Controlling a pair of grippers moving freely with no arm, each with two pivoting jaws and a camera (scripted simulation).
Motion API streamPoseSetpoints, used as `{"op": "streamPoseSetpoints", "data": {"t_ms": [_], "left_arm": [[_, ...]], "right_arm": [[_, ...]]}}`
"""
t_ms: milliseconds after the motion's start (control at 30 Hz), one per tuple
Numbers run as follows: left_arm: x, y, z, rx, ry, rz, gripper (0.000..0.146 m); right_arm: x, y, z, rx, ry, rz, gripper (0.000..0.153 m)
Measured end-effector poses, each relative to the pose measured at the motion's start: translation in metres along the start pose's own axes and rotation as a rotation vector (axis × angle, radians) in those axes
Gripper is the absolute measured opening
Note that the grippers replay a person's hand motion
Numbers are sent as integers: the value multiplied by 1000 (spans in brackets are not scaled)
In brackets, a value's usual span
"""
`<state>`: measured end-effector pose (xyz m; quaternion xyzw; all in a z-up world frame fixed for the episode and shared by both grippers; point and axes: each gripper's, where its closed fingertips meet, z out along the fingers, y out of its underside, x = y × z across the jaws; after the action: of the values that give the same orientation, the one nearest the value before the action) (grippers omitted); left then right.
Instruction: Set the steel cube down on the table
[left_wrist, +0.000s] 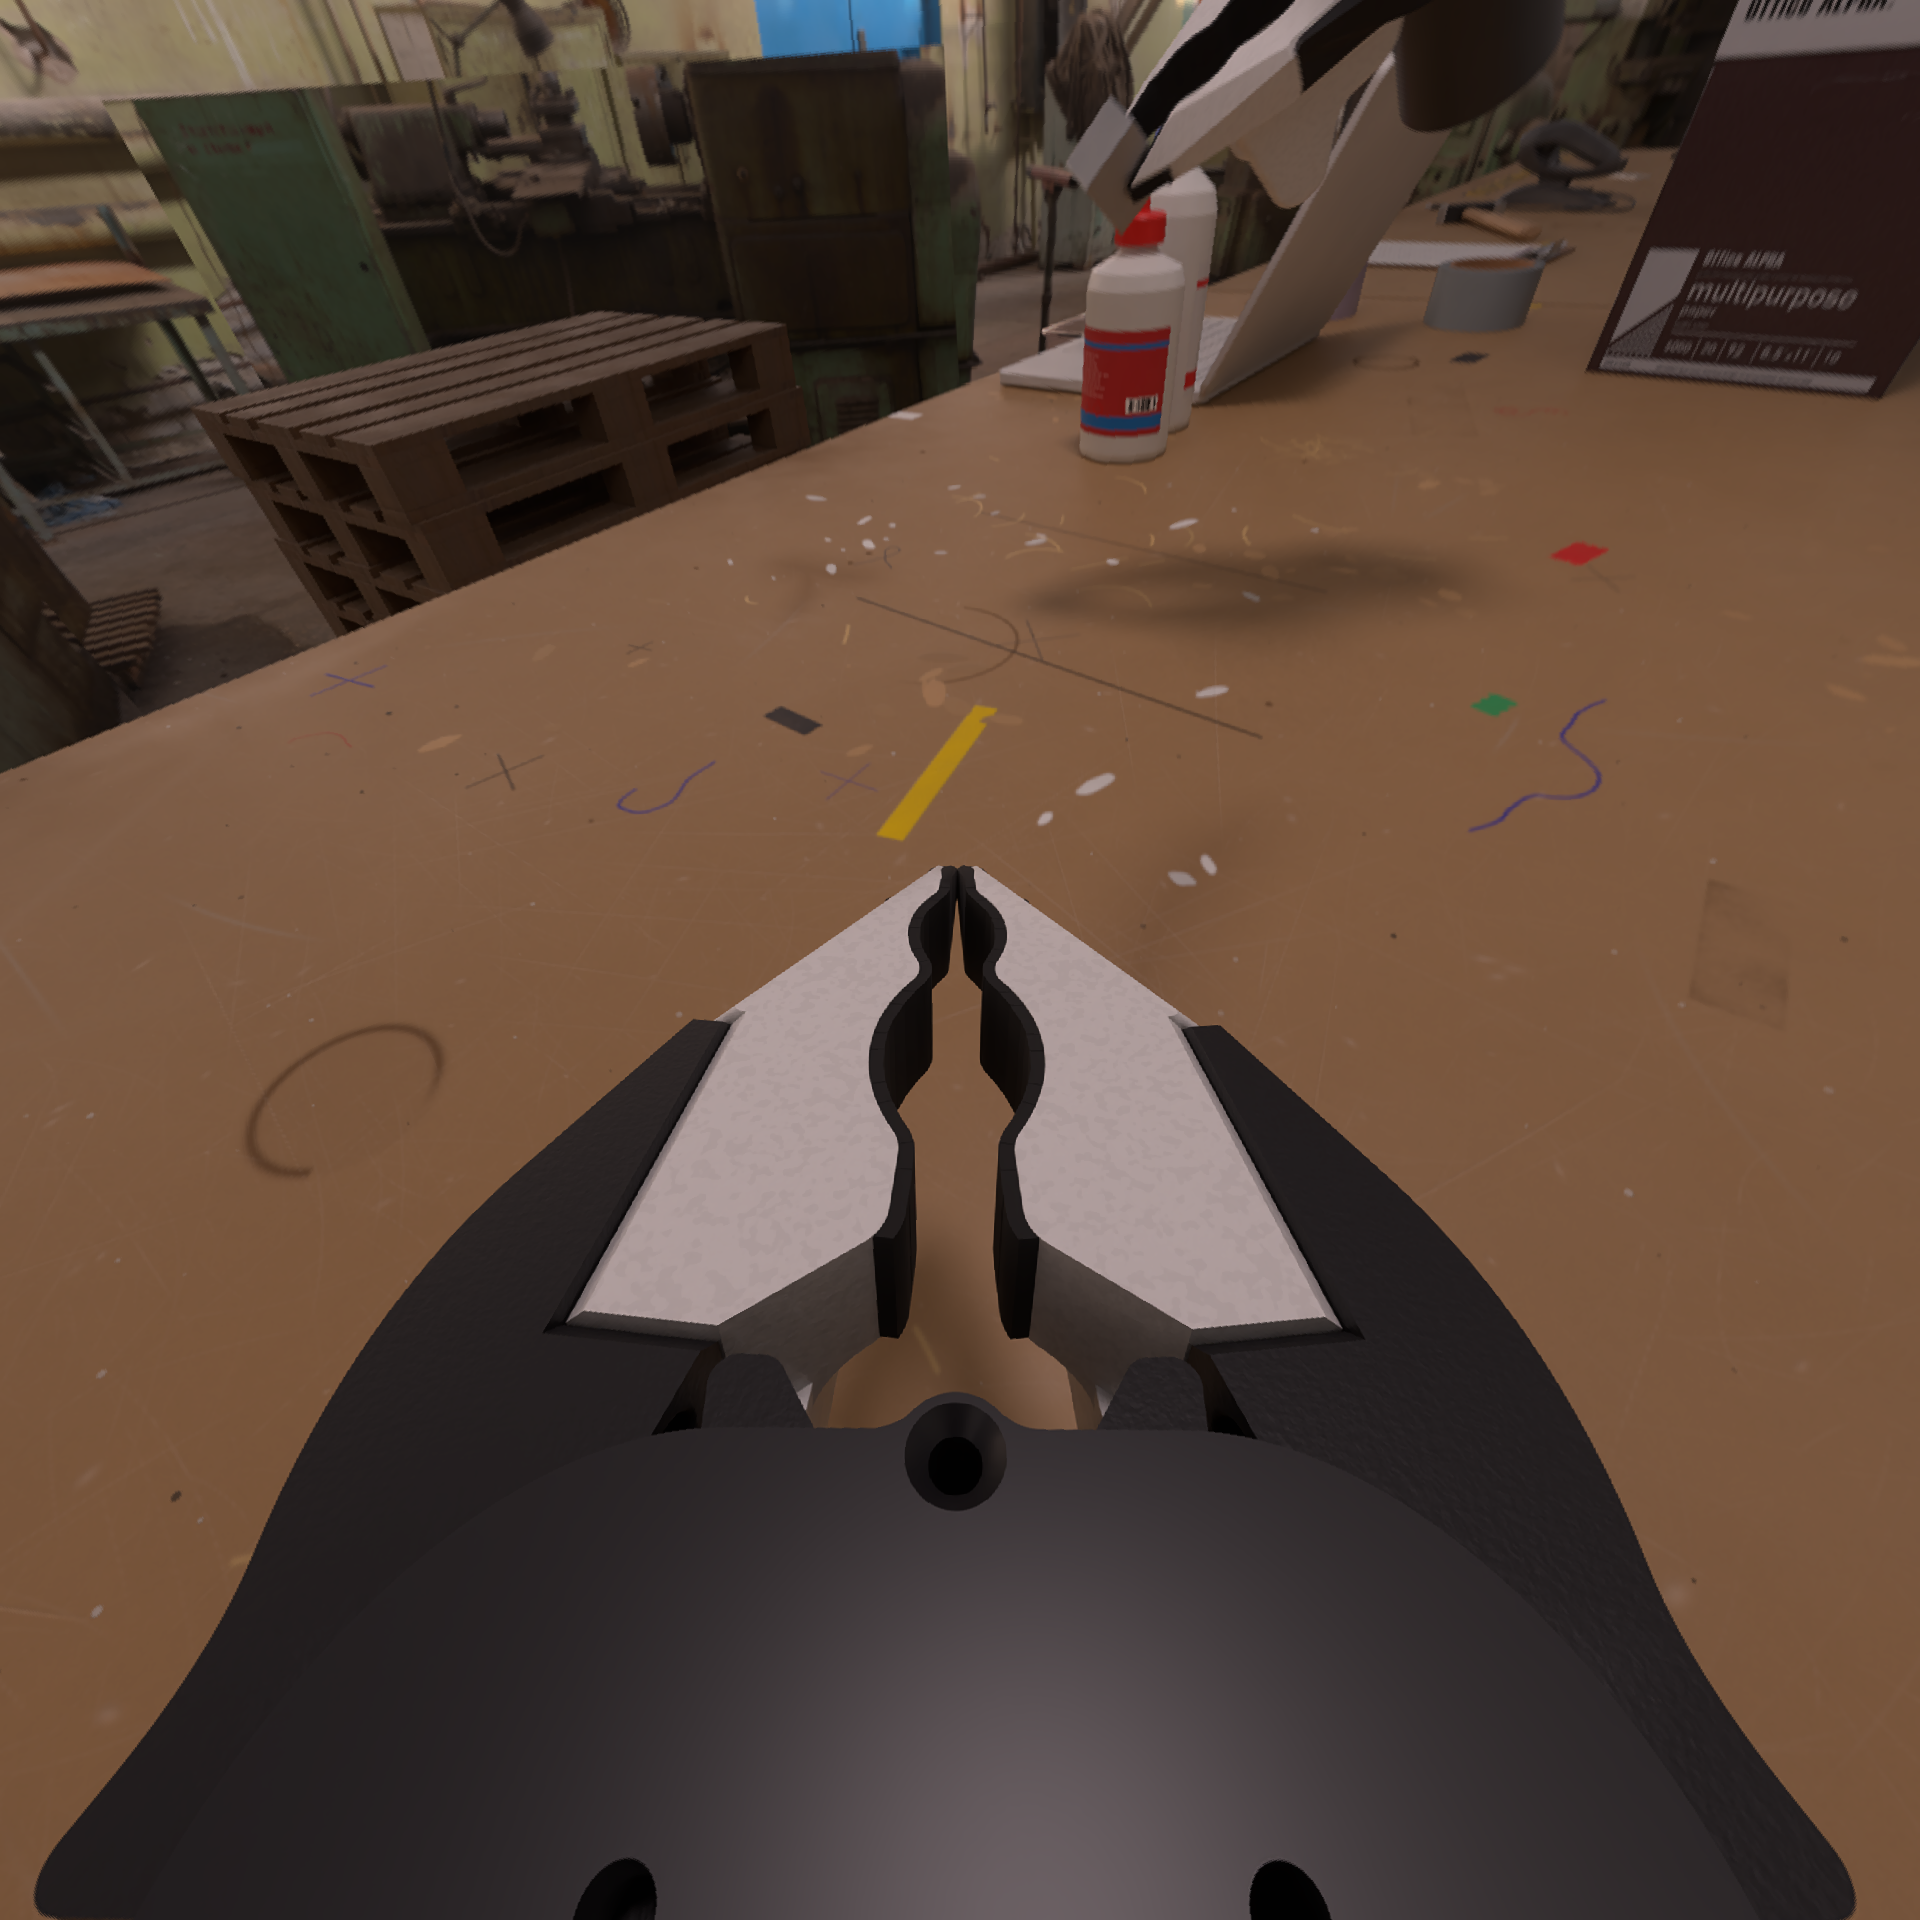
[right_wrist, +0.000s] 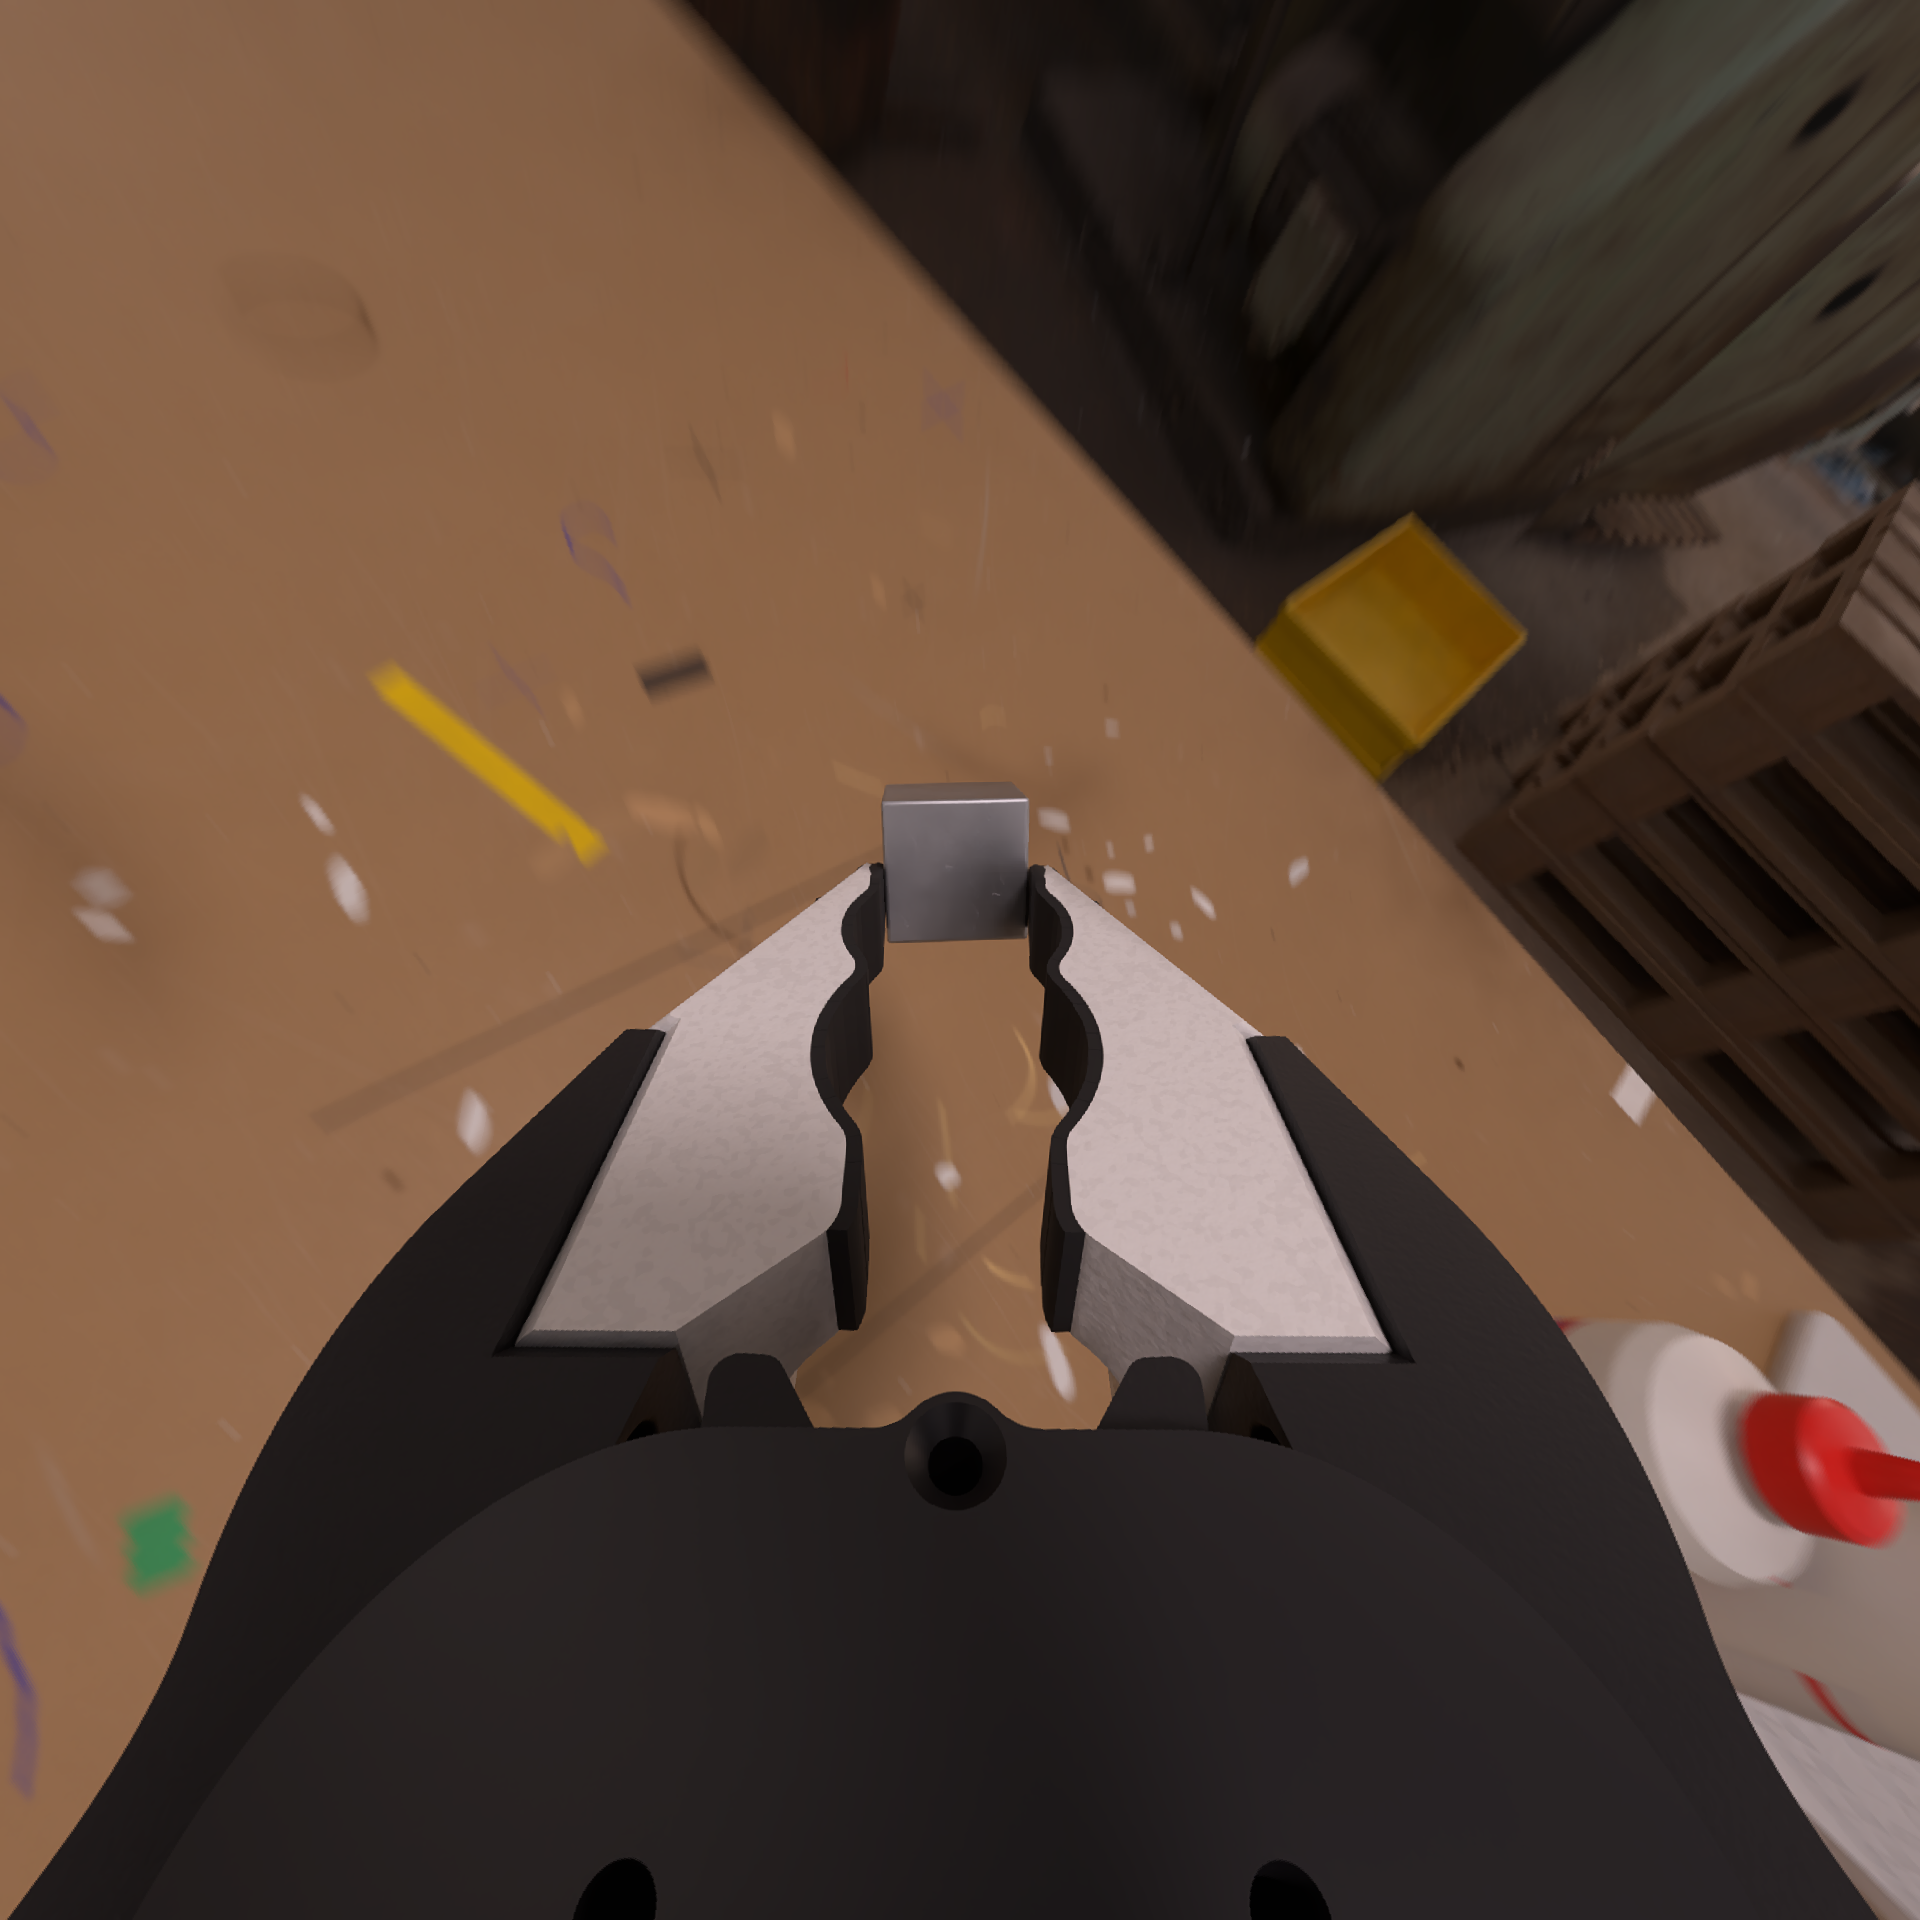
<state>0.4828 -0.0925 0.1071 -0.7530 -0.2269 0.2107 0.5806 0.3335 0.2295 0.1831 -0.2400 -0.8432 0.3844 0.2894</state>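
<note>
In the right wrist view my right gripper is shut on the steel cube, a small grey block pinched between the fingertips and held high above the brown table. The background there is blurred. The left wrist view shows the right gripper far up in the air at the top, with the cube at its tips and its shadow on the table below. My left gripper is shut and empty, low over the table near a yellow tape strip.
A white glue bottle with a red cap stands at the back, also in the right wrist view. A tape roll and a dark paper box are behind. Off the table's edge lie a yellow bin and wooden pallets.
</note>
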Motion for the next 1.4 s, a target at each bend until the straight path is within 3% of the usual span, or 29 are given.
{"op": "streamPoseSetpoints", "data": {"t_ms": [200,300,433,633,833,1400], "left_arm": [[3,17,6,-52,-5,35,0],[2,23,9,-69,1,37,1],[2,33,15,-99,15,27,2],[1,40,20,-124,22,38,3],[2,40,19,-115,27,41,3],[3,39,12,-105,13,61,4]], "right_arm": [[0,82,46,-380,-135,-229,27],[-6,102,66,-484,-191,-292,27],[7,122,88,-602,-154,-379,27],[7,127,108,-604,-220,-404,27],[-22,117,105,-535,-345,-362,27],[-20,128,99,-556,-298,-350,27]]}}
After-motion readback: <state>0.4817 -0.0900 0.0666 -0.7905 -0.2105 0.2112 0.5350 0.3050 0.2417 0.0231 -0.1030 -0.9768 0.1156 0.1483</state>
